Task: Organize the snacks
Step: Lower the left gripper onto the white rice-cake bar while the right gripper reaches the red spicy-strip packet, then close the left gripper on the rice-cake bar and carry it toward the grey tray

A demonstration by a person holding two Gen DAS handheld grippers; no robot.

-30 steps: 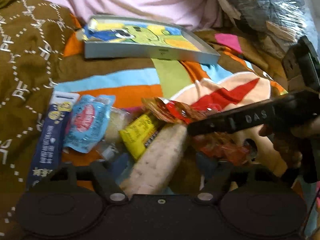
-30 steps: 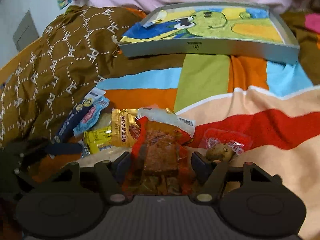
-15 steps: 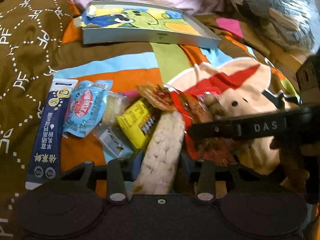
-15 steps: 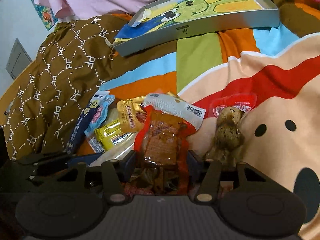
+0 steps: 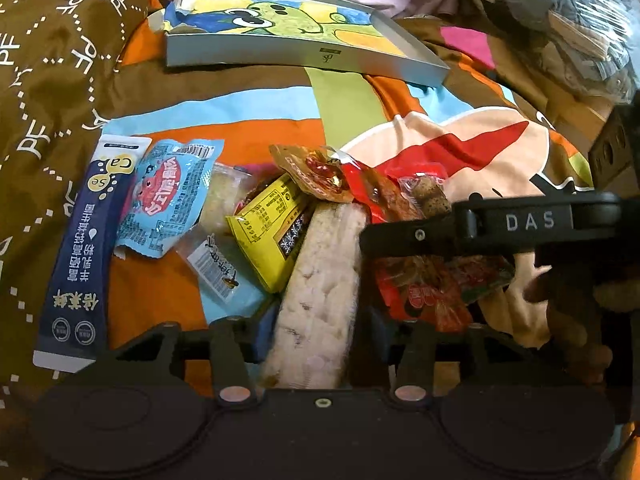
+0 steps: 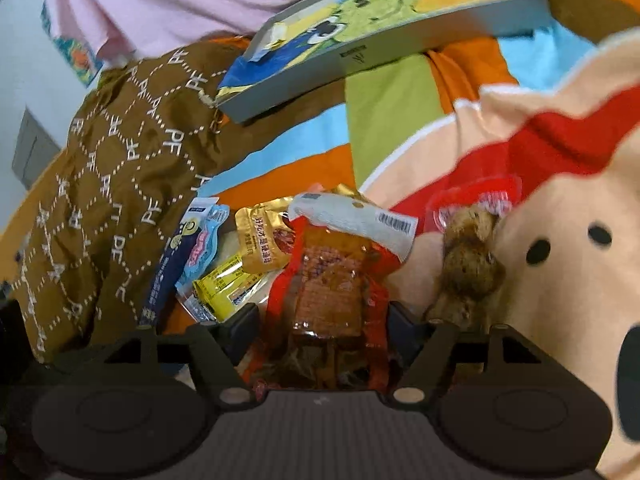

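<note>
My left tool [image 5: 316,328] has the pale puffed-rice bar [image 5: 320,292] lying lengthwise between its jaws; the pads sit against both flanks of the wrapper, so I read it as pinching the bar. These jaws have just eased slightly apart after closing in from a wider spread, and the bar has stayed between them throughout. My right tool [image 6: 320,320] straddles the red pouch of brown dried tofu [image 6: 328,292]; its jaws have just been opening again, and I see small gaps beside the pouch, so the pads do not press it. Compared with a second ago, this view has tilted, and the silver tray [image 6: 360,56] with the cartoon lining now slants across the top.

Outward from the rice bar: a yellow packet [image 5: 268,232] lies touching its left side, then a clear-wrapped cake [image 5: 220,248], a light blue pouch [image 5: 168,196], and a dark blue stick sachet [image 5: 88,248] furthest left. To the bar's right, the red pouch lies under the black body of the right tool [image 5: 492,224], which crosses just beside the bar's far end. A brown lumpy snack [image 6: 468,260] lies right of the pouch. All rest on a striped bedspread [image 5: 248,116]; the tray sits well beyond the pile.
</note>
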